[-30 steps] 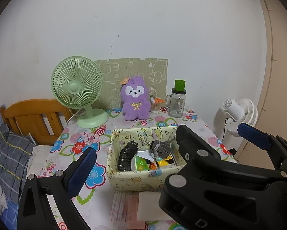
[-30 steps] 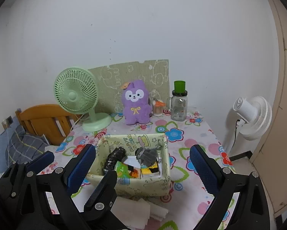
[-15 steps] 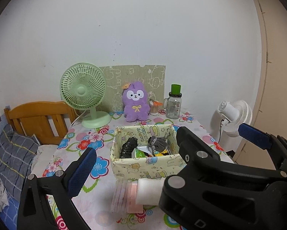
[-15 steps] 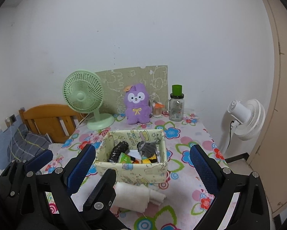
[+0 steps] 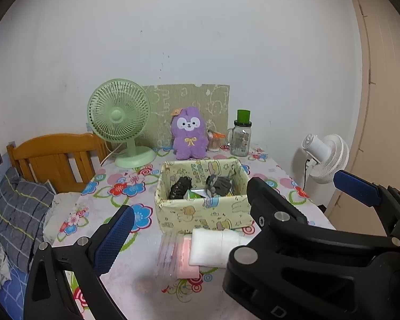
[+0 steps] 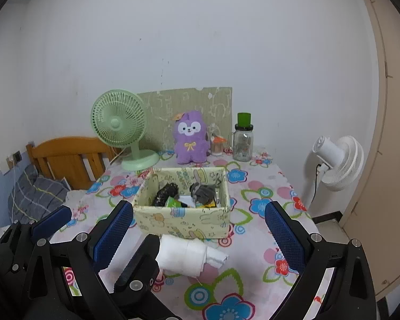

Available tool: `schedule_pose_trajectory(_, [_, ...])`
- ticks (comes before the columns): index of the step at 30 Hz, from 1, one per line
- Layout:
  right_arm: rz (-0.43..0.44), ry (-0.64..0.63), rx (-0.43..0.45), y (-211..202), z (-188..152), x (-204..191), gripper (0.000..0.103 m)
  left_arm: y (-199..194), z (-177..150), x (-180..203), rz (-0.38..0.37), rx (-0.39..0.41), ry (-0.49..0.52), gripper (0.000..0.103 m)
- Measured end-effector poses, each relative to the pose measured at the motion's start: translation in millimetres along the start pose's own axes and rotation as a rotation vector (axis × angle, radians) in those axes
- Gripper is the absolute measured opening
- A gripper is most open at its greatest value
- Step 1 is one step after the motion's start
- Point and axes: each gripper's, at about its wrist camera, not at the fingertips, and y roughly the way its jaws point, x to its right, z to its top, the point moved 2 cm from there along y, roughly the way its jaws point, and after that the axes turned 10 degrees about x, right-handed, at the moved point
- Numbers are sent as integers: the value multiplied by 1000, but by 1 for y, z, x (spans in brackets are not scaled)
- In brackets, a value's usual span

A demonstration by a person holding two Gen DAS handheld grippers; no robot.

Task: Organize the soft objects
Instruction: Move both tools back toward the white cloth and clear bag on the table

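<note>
The rolled white cloth (image 6: 185,256) lies on the floral worktop (image 6: 264,200) just before your pale yellow cartoon-print fabric box (image 6: 183,220), ready for stowing. Your left gripper (image 5: 234,218) and right gripper (image 6: 197,233) both hover above with fingers spread, grasping nothing.

Tablecloth (image 6: 256,186): white, bright multicoloured flowers. Box (image 6: 183,220): pale yellow, cartoon print. Rolled cloth (image 6: 183,254): white. Plush (image 6: 190,137): purple, yellow bow. Desk fan (image 6: 118,122): mint green. Jar (image 6: 243,144): clear, green lid. Finger pads (image 6: 281,236): blue.
</note>
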Motion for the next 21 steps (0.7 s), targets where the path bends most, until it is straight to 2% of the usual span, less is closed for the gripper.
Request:
schedule_pose_trajectory(10, [21, -1, -43, 15, -27, -4, 100, 11, -25, -4, -8, -34, 1, 103])
schedule_pose_trajectory(21, [37, 1, -116, 46, -61, -10, 100, 38, -57, -15, -10, -118, -1, 103])
